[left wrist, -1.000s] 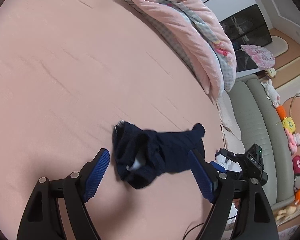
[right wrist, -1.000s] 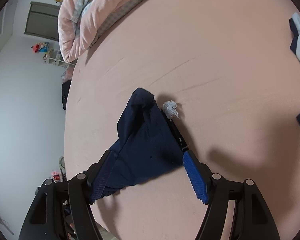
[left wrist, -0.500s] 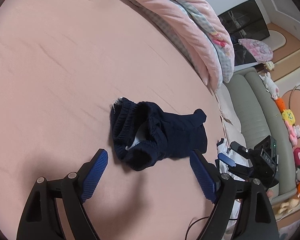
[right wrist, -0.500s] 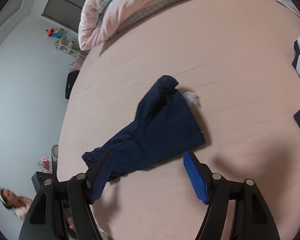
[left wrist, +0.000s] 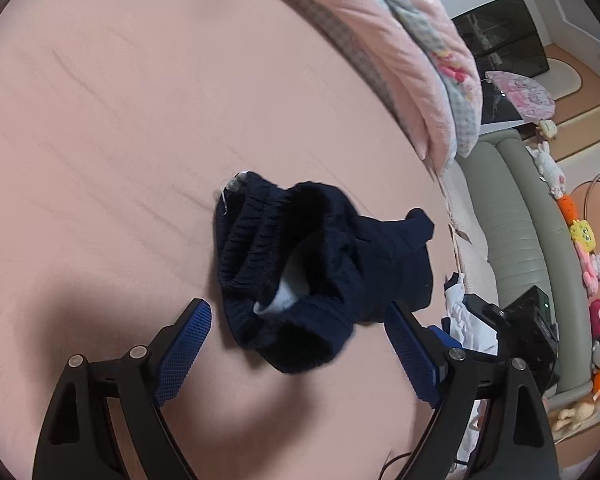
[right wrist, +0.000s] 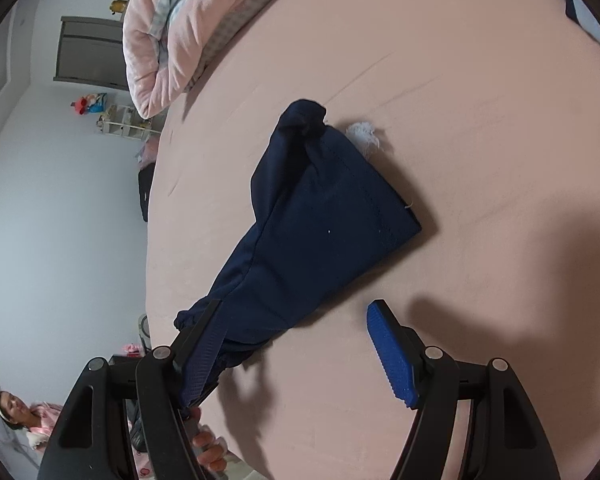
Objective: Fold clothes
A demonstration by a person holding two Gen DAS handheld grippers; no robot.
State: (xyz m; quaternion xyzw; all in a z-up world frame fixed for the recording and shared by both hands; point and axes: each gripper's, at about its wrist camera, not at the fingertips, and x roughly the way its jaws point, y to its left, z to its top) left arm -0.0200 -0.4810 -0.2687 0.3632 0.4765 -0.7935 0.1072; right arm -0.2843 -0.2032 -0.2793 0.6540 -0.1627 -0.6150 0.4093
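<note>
Dark navy shorts [left wrist: 324, 264] with an elastic waistband lie crumpled on the pink bed sheet [left wrist: 120, 120]; a white label shows inside the waist opening. My left gripper [left wrist: 300, 336] hovers open just in front of the waistband, blue pads on either side, holding nothing. From the right wrist view the same shorts [right wrist: 320, 224] stretch away as a flat wedge, a white tuft [right wrist: 362, 134] beside them. My right gripper [right wrist: 296, 332] is open; its left finger overlaps the shorts' near end, its right finger stands apart over bare sheet.
A rolled pink blanket [left wrist: 400, 36] lies along the bed's far side. A grey sofa [left wrist: 532, 240] with plush toys stands past the bed edge. White and navy clothes [left wrist: 464, 316] lie at that edge. A person's hand [right wrist: 208, 448] shows low in the right wrist view.
The left gripper drew back and the shorts' waistband now lies bunched in front of it. The right view swung; the shorts lie more spread out, both grippers staying open.
</note>
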